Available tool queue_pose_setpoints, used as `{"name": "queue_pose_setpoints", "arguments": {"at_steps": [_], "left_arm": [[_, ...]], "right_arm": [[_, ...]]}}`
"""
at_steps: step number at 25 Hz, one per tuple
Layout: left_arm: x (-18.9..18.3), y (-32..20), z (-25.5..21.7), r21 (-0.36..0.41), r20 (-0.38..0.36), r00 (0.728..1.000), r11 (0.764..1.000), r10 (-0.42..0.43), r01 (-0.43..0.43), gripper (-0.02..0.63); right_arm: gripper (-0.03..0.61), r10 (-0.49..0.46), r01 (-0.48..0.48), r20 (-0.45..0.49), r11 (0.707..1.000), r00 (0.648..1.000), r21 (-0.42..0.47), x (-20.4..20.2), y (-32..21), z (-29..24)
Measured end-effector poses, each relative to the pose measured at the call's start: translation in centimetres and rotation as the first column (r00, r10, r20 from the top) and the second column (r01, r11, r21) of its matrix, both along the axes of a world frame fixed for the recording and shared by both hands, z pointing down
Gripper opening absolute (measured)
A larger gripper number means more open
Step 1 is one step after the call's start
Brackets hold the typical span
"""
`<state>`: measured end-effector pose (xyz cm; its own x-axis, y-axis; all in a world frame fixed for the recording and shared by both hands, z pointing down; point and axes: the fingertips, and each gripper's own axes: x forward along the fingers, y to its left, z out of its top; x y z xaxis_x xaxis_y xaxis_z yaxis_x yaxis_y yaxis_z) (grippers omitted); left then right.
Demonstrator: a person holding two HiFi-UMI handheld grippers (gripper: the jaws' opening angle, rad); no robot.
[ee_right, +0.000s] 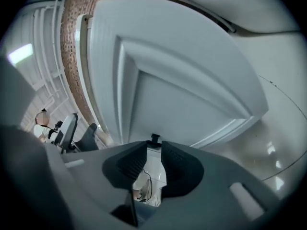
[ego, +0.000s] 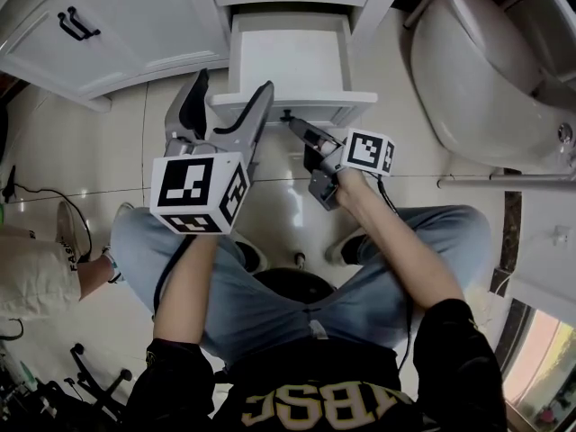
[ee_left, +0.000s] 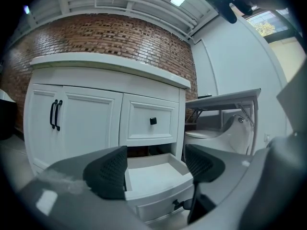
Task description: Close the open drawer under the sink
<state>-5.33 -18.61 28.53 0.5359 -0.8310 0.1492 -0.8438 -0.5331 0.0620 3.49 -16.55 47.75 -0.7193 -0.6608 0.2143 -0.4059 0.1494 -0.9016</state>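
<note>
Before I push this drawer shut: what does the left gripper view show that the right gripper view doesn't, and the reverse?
Left gripper view only: the white inside of the open drawer, the closed drawer above it, the cabinet doors and the toilet. Right gripper view only: the right gripper with its jaws narrowly apart, the black knob at their tips. Both: the open drawer's front and that knob.
</note>
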Motion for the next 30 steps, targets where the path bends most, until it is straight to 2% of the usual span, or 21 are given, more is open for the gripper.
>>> {"name": "queue_pose_setpoints", "arguments": {"at_steps": [4, 7, 12, 14, 16, 20, 26, 30], "left_arm": [[-0.2, -0.8, 0.4, -0.017, 0.0, 1.0, 1.0, -0.013, 0.013, 0.383], [-0.1, -1.4, 0.4, -0.022, -0.004, 1.0, 1.0, -0.017, 0.017, 0.383], [0.5, -2.0, 0.4, 0.004, 0.029, 0.999, 1.0, -0.015, 0.014, 0.383], [0.5, -2.5, 0.7, 0.003, 0.014, 1.0, 1.0, -0.019, 0.019, 0.383], [0.1, -3.3, 1.1, -0.002, 0.002, 0.999, 0.999, -0.038, 0.038, 0.383], [-0.6, -4.9, 1.5, -0.004, -0.001, 0.997, 0.997, -0.081, 0.081, 0.376], [-1.6, -6.9, 1.8, -0.015, -0.012, 0.993, 0.993, -0.117, 0.117, 0.374], [-2.6, -8.2, 2.7, -0.03, -0.004, 0.99, 0.989, -0.142, 0.142, 0.374]], "right_arm": [[0.097, 0.01, -0.01, -0.035, 1.0, 0.999, -0.004, 0.4, -0.9, 0.2], [0.097, 0.018, -0.018, 0.015, 1.0, 1.0, -0.004, -0.2, -1.9, -0.4], [0.092, 0.056, -0.055, 0.004, 0.998, 0.998, -0.014, 0.5, -4.2, -0.2], [0.082, 0.065, -0.064, 0.021, 0.998, 0.998, -0.013, 0.6, -5.4, -0.4], [0.077, 0.064, -0.063, 0.045, 0.998, 0.997, -0.017, 0.4, -6.4, -0.6], [0.075, 0.068, -0.068, 0.025, 0.998, 0.997, 0.003, 0.8, -8.8, -0.6], [0.075, 0.149, -0.148, 0.049, 0.989, 0.988, -0.016, 1.2, -12.9, -0.9], [0.055, 0.167, -0.169, 0.034, 0.985, 0.985, 0.034, 1.7, -16.3, -1.1]]}}
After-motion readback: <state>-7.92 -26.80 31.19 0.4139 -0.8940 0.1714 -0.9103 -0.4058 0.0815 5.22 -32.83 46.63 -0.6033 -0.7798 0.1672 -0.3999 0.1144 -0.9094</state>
